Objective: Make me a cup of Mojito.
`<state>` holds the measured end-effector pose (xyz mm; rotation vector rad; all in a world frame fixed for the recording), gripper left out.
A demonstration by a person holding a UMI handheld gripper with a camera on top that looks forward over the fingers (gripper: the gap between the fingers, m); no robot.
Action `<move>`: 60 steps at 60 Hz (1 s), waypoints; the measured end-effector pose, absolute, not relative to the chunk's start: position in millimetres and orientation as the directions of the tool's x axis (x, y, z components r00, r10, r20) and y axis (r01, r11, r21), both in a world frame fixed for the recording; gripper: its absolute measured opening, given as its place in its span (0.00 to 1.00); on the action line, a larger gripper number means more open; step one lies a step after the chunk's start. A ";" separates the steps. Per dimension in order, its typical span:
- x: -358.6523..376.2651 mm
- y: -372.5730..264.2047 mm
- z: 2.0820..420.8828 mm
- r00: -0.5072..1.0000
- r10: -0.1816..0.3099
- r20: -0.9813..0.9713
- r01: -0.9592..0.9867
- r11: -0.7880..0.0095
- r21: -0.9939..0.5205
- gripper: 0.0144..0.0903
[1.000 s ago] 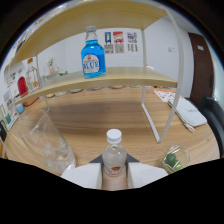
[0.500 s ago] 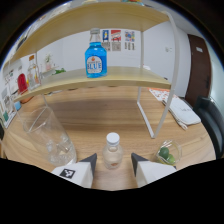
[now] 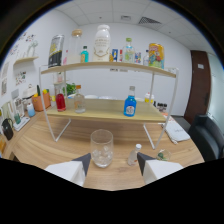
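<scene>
We are holding the hand-held gripper (image 3: 114, 162) spread and empty before the glass (image 3: 102, 148) and small bottle (image 3: 133, 154) on the bench (image 3: 40, 145), probably choosing an ingredient.

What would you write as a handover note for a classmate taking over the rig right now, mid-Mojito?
Hand-held gripper: open, holding nothing, pulled back from the table.
Glass: upright on the wooden table, just ahead of the fingers, with ice inside.
Small clear bottle: upright on the table, beside the glass.
Blue bottle and red bottle: on the lower shelf.
Done: small bottle set down.
Left: add remaining ingredients; I cannot tell which have already gone in.
</scene>
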<state>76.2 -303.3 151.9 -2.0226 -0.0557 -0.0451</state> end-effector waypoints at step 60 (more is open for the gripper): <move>-160.6 -182.0 400.1 0.994 0.097 -0.042 -0.026 -0.162 -0.986 0.95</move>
